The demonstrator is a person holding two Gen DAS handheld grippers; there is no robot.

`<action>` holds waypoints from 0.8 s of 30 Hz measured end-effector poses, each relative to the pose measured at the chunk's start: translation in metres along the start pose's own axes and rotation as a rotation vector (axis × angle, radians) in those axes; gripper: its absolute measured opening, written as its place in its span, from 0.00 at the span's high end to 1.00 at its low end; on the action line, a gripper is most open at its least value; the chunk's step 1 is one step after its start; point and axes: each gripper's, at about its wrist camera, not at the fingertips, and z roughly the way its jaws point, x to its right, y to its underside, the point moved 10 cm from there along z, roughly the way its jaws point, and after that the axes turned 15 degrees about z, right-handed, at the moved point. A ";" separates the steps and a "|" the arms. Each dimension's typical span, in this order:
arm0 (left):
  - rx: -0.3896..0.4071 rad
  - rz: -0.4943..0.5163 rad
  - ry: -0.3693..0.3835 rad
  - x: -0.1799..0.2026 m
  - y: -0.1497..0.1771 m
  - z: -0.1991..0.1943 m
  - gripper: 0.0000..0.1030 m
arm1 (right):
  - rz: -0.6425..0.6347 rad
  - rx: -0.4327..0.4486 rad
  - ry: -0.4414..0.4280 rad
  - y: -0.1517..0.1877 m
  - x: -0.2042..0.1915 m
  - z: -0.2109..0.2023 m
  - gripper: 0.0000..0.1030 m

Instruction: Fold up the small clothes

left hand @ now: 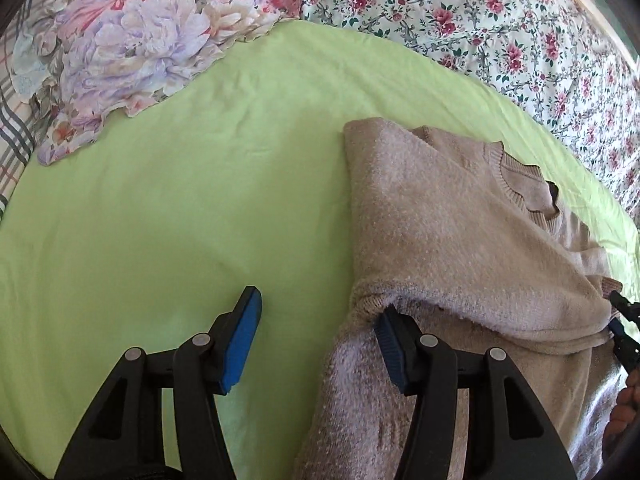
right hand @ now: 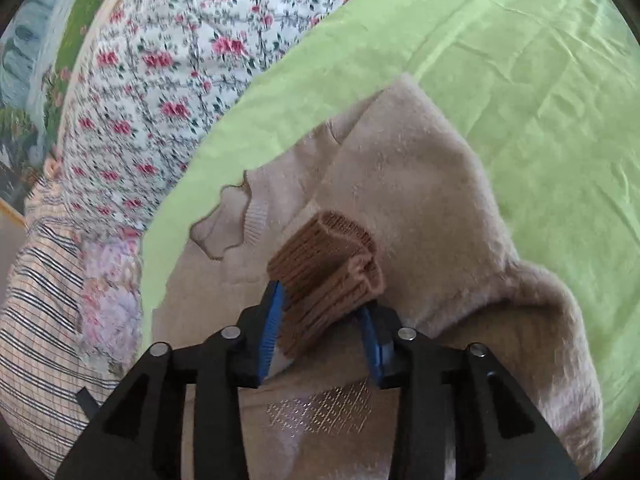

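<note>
A fuzzy beige sweater (left hand: 460, 240) lies on a light green sheet (left hand: 200, 200), its left side folded over toward the ribbed neckline (left hand: 516, 184). My left gripper (left hand: 316, 312) is open at the sweater's left edge; its right finger rests against the folded sleeve and its left finger is over bare sheet. My right gripper (right hand: 320, 308) is shut on the sweater's brown ribbed cuff (right hand: 328, 264) and holds it over the sweater's body (right hand: 420, 200). The right gripper also shows in the left wrist view (left hand: 618, 320) at the far right edge.
A crumpled pastel floral cloth (left hand: 132, 48) lies at the sheet's far left. A white bedcover with red roses (left hand: 500, 28) borders the sheet at the back. Striped and checked fabric (right hand: 44, 300) lies to the left in the right wrist view.
</note>
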 end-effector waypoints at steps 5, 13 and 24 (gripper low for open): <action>-0.002 -0.006 0.010 -0.001 -0.001 0.001 0.44 | -0.119 0.225 -0.200 -0.015 -0.049 -0.067 0.92; -0.018 -0.021 0.000 -0.001 0.002 0.002 0.43 | -0.079 0.063 0.075 -0.003 0.018 -0.019 0.91; -0.041 -0.012 0.066 -0.008 0.017 -0.008 0.43 | -0.198 0.196 0.079 -0.005 -0.004 -0.063 0.81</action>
